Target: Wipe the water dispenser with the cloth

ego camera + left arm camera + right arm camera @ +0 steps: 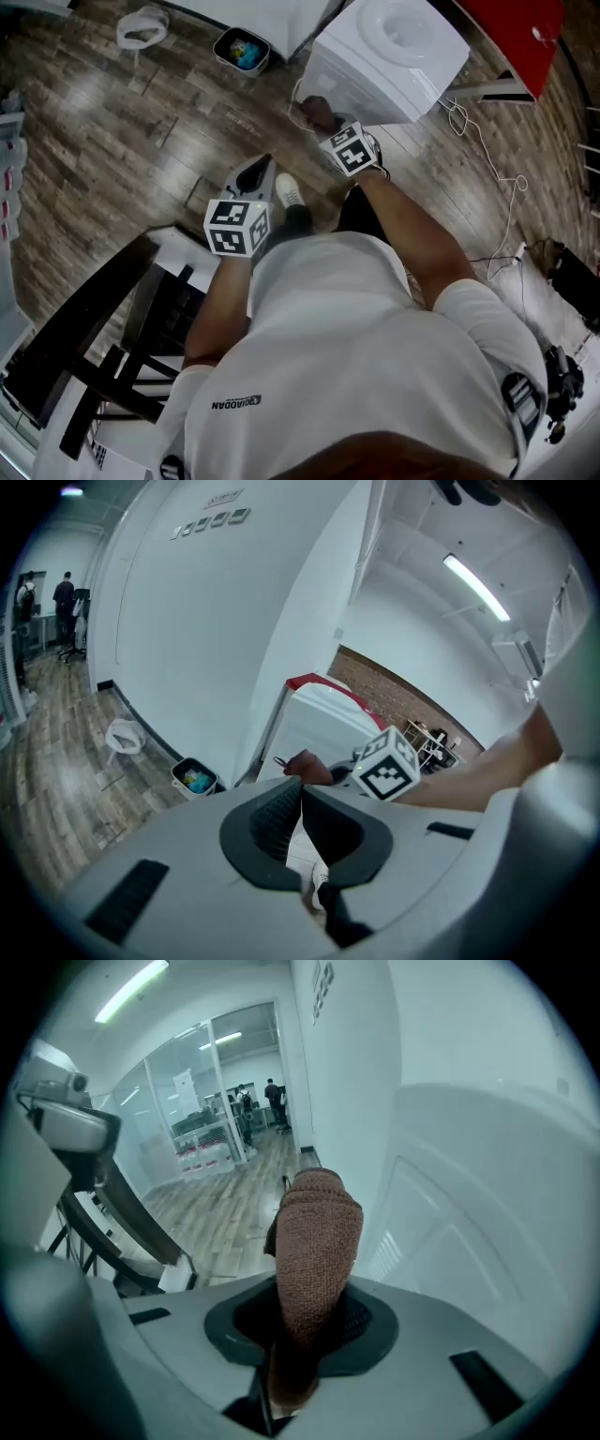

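Note:
The white water dispenser stands on the wooden floor ahead of me. My right gripper is shut on a brown cloth, and the cloth is held at the dispenser's lower front, by its left corner. In the right gripper view the cloth sticks up out of the right gripper, with the dispenser's front panel close on the right. My left gripper hangs lower and to the left, away from the dispenser. The left gripper is shut with nothing in it.
A small bin with blue contents and a white stand sit on the floor to the dispenser's left. A red table is behind it, and cables trail to its right. Dark furniture lies at lower left.

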`<action>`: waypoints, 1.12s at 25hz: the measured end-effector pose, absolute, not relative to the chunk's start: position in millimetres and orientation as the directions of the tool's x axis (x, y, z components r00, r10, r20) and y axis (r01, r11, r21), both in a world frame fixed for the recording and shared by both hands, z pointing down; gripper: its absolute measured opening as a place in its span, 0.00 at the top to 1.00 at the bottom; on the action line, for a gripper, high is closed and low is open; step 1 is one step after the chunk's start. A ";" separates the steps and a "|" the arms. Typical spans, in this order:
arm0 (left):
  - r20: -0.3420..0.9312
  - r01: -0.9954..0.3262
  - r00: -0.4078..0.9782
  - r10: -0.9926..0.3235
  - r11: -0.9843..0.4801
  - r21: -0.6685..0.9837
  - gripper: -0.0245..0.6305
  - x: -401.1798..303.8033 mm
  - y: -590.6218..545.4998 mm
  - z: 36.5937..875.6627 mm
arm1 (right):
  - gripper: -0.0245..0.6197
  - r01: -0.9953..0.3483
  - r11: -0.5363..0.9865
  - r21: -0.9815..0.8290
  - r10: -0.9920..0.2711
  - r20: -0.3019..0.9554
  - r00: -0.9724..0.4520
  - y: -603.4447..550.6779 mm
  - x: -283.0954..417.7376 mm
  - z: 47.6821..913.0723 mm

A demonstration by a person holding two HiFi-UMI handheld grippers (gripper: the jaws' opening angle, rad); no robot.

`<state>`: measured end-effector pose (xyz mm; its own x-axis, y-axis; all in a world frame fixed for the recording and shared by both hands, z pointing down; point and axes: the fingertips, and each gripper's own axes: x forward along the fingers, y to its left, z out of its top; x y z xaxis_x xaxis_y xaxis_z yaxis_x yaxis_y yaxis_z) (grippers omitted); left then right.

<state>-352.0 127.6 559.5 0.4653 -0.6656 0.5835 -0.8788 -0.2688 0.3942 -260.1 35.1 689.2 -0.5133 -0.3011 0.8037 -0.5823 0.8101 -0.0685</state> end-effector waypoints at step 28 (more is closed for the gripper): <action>0.484 -0.814 0.581 -0.654 -0.445 0.374 0.96 -299.0 116.8 520.3 | 0.85 -0.545 0.713 0.441 -0.620 0.760 -0.196 7.4 -132.4 534.2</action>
